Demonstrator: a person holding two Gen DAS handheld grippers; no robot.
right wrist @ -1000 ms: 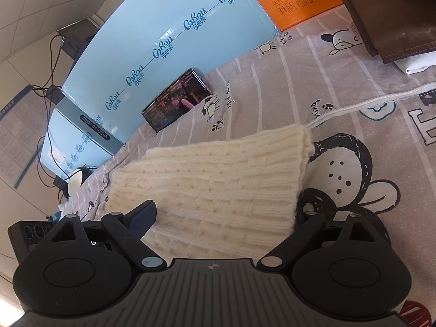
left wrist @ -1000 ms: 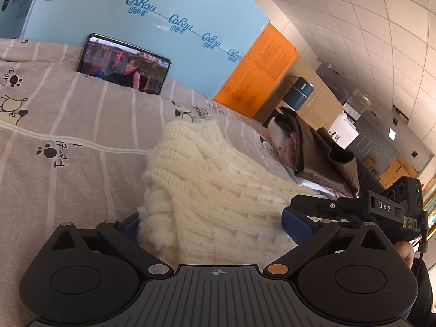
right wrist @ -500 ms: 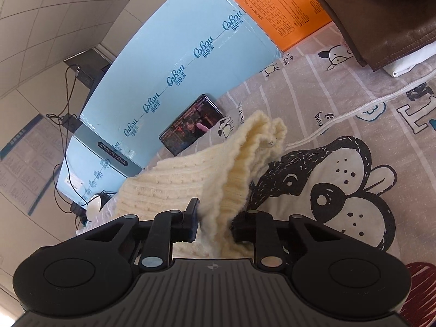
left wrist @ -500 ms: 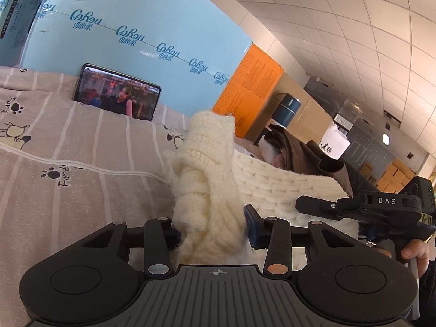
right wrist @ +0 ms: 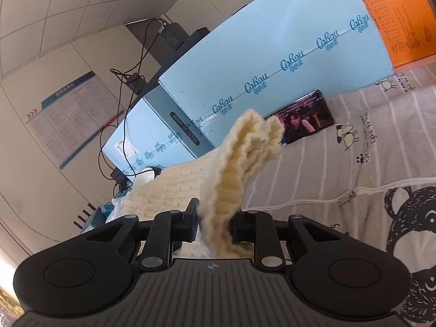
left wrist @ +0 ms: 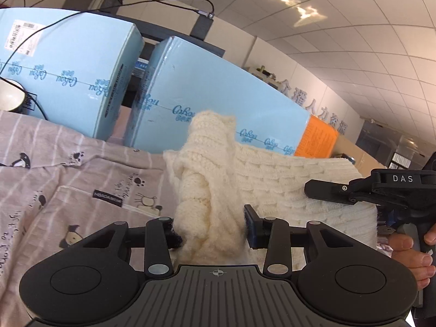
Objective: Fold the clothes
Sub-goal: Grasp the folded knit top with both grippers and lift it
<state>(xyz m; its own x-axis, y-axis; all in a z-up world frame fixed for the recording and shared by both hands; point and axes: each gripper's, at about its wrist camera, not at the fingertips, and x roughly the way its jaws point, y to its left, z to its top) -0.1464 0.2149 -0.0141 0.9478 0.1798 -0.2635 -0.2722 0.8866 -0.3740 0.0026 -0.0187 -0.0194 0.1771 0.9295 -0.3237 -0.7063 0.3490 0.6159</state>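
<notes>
Left wrist view shows the left gripper (left wrist: 212,227) and right gripper (right wrist: 214,224) each clenched on bunched edges of the soft, bulky cream cable-knit sweater (left wrist: 278,179), which likely sags and stretches, so gripping thick folded edges suits it.

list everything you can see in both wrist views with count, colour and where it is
cream cable-knit sweater: 1, cream, lifted off the bed, pinched at two spots
grey-pink striped cartoon-print bedsheet: 1, grey-pink, under everything
light blue printed cartons: 2, light blue, standing along the far edge of the bed
orange printed board: 1, orange, right of the cartons
black smartphone with lit screen: 1, black, leaning on a carton
black cables: several, black, behind the cartons
left gripper: 1, black, shut on a sweater bunch
right gripper: 1, black, shut on a sweater edge
person's hand: 1, holding the right gripper's handle
</notes>
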